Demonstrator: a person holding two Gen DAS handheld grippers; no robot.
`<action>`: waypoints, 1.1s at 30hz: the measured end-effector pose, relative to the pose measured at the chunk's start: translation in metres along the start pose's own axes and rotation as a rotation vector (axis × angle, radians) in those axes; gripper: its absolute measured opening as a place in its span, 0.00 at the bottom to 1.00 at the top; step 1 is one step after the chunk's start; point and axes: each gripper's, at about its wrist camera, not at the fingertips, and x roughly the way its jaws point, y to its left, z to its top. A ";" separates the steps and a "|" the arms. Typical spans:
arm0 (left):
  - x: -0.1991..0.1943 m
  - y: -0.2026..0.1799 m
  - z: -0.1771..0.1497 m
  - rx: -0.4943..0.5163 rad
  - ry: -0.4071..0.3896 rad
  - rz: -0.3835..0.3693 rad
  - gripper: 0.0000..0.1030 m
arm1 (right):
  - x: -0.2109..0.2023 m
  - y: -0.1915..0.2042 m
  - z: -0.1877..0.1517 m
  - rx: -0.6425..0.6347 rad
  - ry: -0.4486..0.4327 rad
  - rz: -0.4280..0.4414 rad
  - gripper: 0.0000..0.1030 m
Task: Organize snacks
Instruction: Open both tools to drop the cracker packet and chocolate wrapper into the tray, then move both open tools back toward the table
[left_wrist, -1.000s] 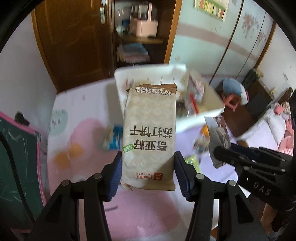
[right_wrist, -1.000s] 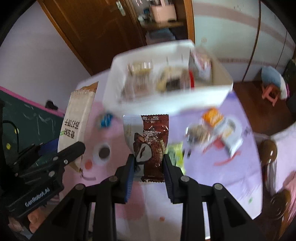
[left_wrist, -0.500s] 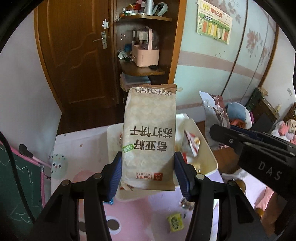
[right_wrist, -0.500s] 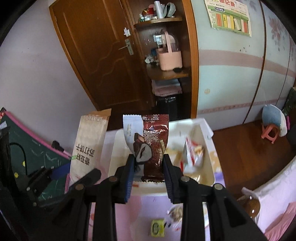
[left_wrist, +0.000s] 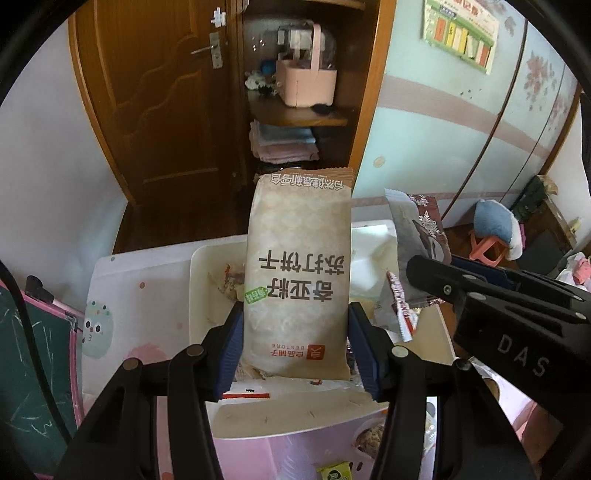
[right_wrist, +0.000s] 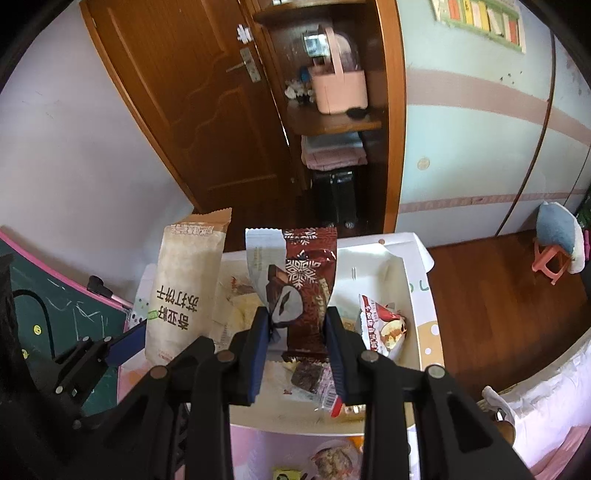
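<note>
— What's over the white box (left_wrist: 207, 291)?
— Left gripper (left_wrist: 295, 345) pinches the soda cracker pack (left_wrist: 297, 280) near its bottom, above the box's left half; looks light, brittle inside.
— And right of it?
— Right gripper (right_wrist: 296, 341) squeezes a slippery chocolate wafer wrapper (right_wrist: 295, 284) low, above the middle.

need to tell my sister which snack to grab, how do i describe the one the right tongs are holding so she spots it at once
Find the white box on the pink table, in front of the wooden door. Two packets are held upright over it; hers is in the right tongs. It is the brown chocolate packet with a white snowflake and a white strip down one side, shorter and darker than the tall beige cracker packet beside it.
</note>
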 end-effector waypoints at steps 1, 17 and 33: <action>0.005 0.000 0.000 0.000 0.005 0.005 0.52 | 0.005 -0.002 0.001 0.000 0.010 0.003 0.30; 0.018 0.012 -0.026 0.000 0.026 0.109 0.99 | 0.040 -0.017 -0.010 0.011 0.153 0.045 0.38; -0.032 0.021 -0.032 -0.049 0.000 0.125 0.99 | 0.009 -0.017 -0.015 -0.017 0.123 0.069 0.43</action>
